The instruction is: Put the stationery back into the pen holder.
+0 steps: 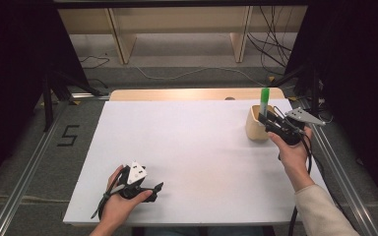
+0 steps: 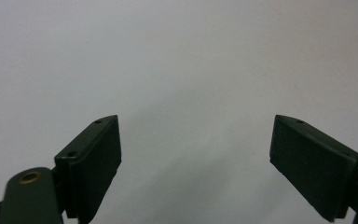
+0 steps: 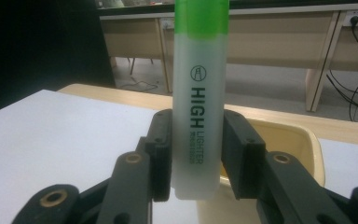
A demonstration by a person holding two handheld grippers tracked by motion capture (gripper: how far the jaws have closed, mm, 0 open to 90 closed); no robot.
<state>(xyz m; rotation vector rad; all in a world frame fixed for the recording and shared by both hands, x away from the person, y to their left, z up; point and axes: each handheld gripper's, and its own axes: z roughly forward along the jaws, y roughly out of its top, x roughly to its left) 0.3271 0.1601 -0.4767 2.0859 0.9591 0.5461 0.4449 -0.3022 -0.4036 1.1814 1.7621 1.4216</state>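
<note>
- The left gripper (image 1: 158, 187), a black two-jaw tool with a grey three-cornered plate on top, lies low at the near left of the white table sheet (image 1: 187, 147), held in the person's left hand (image 1: 120, 206).
- In the left gripper view its two black jaws stand wide apart with nothing between them, and past them is the plain white sheet.
- The middle of the white sheet lies bare between the two hands, which are well apart.
- At the far right of the sheet stands a small pale wooden cup (image 1: 254, 129) with rounded corners.
- The right gripper (image 1: 265, 118), held in the person's right hand (image 1: 293, 155), is clamped on a translucent white highlighter pen with a green cap (image 1: 264, 98).
- In the right gripper view the pads press on the pen's (image 3: 200, 107) lower barrel from both sides; the pen stands upright, green end up.
- The pen's bottom end sits just above the cup's (image 3: 307, 144) open rim; I cannot tell whether it touches the cup.
</note>
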